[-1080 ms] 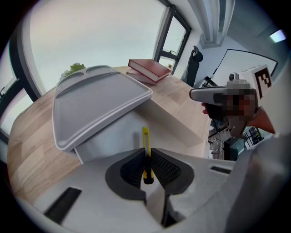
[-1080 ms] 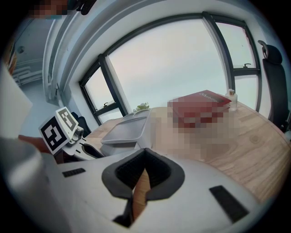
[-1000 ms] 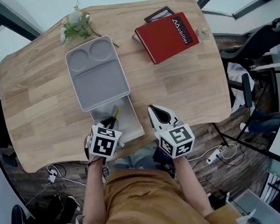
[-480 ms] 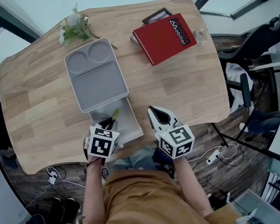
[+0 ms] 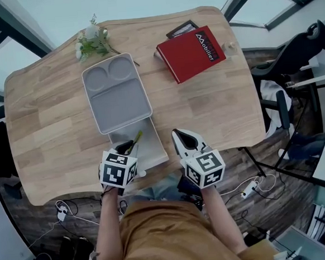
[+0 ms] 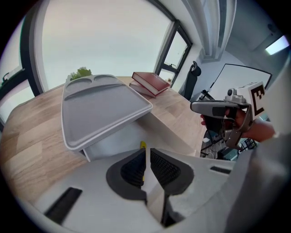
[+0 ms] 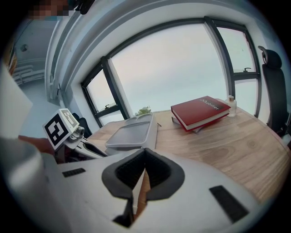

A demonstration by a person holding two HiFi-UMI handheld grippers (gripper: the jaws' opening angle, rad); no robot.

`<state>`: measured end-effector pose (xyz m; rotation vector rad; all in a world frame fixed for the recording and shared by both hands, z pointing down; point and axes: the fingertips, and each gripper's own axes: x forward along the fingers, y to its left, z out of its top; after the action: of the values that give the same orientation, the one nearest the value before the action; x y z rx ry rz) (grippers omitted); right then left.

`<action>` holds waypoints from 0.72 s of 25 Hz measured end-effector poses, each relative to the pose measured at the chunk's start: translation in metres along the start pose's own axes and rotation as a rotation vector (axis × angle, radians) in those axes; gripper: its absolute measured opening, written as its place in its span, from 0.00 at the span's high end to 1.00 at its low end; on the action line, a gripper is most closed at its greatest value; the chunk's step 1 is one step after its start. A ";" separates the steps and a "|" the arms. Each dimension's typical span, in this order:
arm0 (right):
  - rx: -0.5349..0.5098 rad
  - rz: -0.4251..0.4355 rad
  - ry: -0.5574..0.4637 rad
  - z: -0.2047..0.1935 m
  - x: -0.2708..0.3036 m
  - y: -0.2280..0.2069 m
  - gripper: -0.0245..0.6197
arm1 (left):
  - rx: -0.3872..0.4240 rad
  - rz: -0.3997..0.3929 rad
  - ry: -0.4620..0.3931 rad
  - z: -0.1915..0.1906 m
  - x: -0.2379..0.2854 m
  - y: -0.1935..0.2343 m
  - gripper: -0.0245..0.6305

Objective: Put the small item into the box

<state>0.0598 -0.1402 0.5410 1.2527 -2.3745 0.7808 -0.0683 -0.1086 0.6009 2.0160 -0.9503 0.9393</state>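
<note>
A grey box (image 5: 150,148) stands open at the table's near edge, its compartmented lid (image 5: 116,92) tilted back behind it. My left gripper (image 5: 132,143) is over the box's left part, shut on a thin yellow-green small item (image 5: 137,137). In the left gripper view the item (image 6: 142,145) shows as a yellow sliver pinched between the dark pads (image 6: 133,167), with the box's inside (image 6: 119,136) and lid (image 6: 100,104) just beyond my left gripper (image 6: 147,157). My right gripper (image 5: 178,133) hovers to the right of the box, shut and empty; it (image 7: 145,166) points toward the lid (image 7: 132,133).
A red book (image 5: 191,44) on a darker one lies at the table's far right, with a small bottle (image 5: 232,45) beside it. A sprig of flowers (image 5: 93,41) sits behind the lid. An office chair (image 5: 291,60) and floor cables (image 5: 251,184) are off the table's right edge.
Only the head view has shifted a little. The left gripper stays shut on the item over the box, and the right gripper has kept its place.
</note>
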 end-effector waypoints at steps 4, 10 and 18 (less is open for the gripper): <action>-0.017 0.011 -0.014 0.005 -0.003 0.013 0.95 | -0.031 -0.025 -0.064 0.006 -0.015 -0.002 0.95; -0.043 0.020 -0.039 0.012 -0.011 0.029 0.95 | -0.065 -0.074 -0.149 0.014 -0.034 -0.007 0.96; -0.090 0.025 -0.088 0.026 -0.024 0.052 0.95 | -0.094 -0.086 -0.303 0.029 -0.069 -0.007 0.96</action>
<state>0.0289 -0.1168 0.4914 1.2471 -2.4705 0.6306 -0.0856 -0.1072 0.5271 2.1365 -1.0369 0.5407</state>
